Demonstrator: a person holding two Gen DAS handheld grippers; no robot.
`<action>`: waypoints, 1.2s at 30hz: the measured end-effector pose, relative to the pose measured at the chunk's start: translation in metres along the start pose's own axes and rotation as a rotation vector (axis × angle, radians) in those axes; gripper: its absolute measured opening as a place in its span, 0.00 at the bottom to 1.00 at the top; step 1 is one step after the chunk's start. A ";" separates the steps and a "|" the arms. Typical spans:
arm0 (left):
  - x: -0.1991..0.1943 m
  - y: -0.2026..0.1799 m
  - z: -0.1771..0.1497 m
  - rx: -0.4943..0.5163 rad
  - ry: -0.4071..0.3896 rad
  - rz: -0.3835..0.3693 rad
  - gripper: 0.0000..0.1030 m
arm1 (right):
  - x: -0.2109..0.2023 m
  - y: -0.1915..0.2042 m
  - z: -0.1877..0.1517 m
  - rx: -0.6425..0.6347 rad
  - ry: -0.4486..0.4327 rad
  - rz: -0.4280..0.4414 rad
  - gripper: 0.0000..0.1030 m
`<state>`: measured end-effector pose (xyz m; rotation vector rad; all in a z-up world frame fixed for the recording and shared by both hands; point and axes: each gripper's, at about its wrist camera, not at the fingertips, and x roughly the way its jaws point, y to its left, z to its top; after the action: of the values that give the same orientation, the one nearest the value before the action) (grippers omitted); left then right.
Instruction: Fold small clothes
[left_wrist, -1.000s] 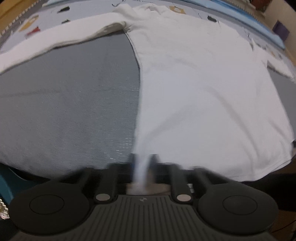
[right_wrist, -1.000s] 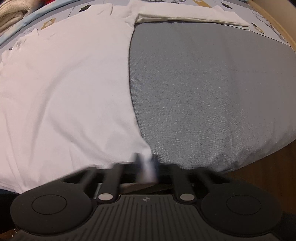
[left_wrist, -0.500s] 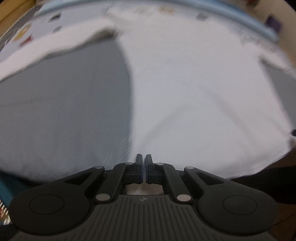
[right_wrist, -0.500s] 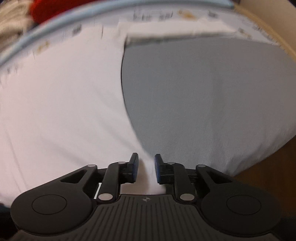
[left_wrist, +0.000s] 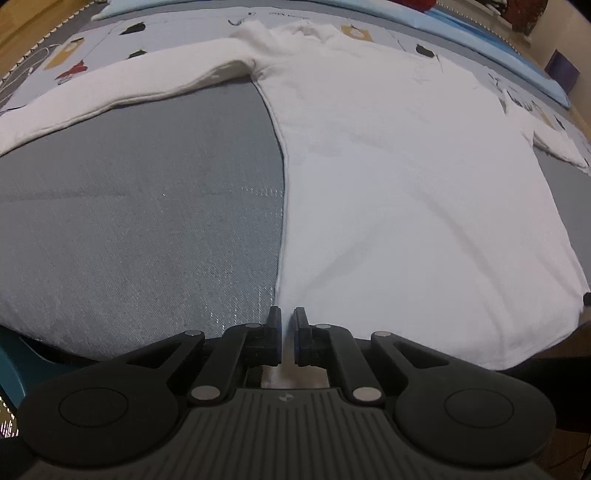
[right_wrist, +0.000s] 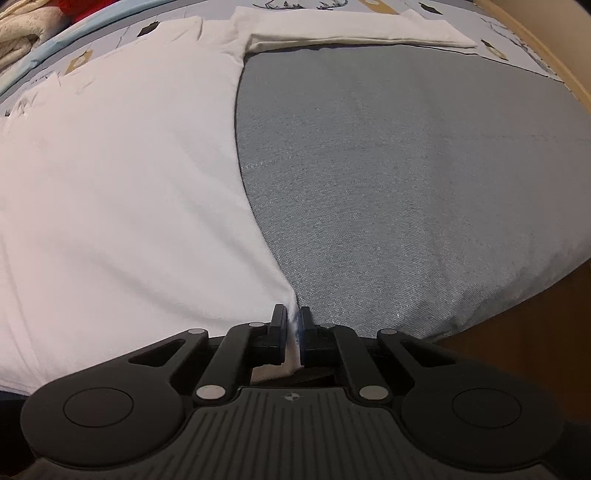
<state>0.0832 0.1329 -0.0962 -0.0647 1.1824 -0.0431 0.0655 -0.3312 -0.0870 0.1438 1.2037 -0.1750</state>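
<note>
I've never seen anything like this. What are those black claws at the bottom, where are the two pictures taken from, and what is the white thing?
No robot here: a person holds a two-finger gripper in each hand, each with a camera looking along its fingers. One picture is from the left gripper, the other from the right gripper. The white thing is a long-sleeved shirt spread flat on a grey cloth, sleeves out sideways. Each gripper pinches a bottom corner of the shirt, one on each side.
</note>
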 end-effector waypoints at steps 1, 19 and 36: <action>0.001 0.000 0.000 -0.002 0.011 0.001 0.06 | 0.000 0.000 0.000 -0.004 -0.003 -0.003 0.06; -0.015 -0.018 0.000 0.113 -0.108 -0.003 0.06 | -0.027 0.011 0.000 -0.030 -0.189 -0.068 0.14; -0.025 -0.051 0.007 0.130 -0.169 -0.068 0.40 | -0.031 0.035 0.003 -0.058 -0.199 0.063 0.22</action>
<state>0.0805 0.0844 -0.0663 0.0064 1.0063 -0.1713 0.0649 -0.2959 -0.0560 0.1108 1.0042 -0.0969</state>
